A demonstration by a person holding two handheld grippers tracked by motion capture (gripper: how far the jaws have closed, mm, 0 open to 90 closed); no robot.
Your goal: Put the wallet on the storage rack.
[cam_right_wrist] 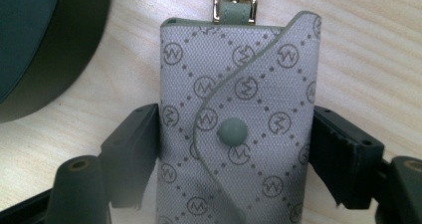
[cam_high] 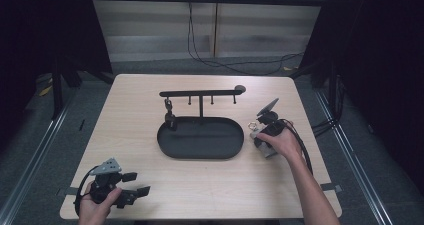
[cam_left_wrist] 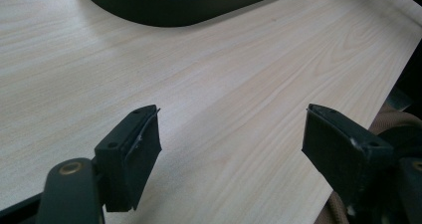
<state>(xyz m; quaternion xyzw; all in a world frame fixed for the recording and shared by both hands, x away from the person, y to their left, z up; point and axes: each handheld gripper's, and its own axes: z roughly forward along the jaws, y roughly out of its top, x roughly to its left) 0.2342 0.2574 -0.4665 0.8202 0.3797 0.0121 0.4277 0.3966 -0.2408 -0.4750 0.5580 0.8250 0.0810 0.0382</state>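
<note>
A grey patterned key pouch (cam_right_wrist: 239,64) with a round snap and a gold clasp (cam_right_wrist: 235,7) lies flat on the wooden table. My right gripper (cam_right_wrist: 234,113) reaches down over it, with one jaw against each long side of the pouch. In the high view this gripper (cam_high: 259,133) sits just right of the black oval tray (cam_high: 200,152), held by a hand. My left gripper (cam_high: 138,184) rests near the table's front left corner. Its jaws stand wide apart over bare wood in the left gripper view (cam_left_wrist: 231,139).
The tray carries a post with a horizontal hook bar (cam_high: 200,92). A small dark item (cam_high: 169,114) hangs from the bar's left hook. The tray's dark rim (cam_right_wrist: 45,50) lies close to the pouch's left. Cables run across the floor beyond the table.
</note>
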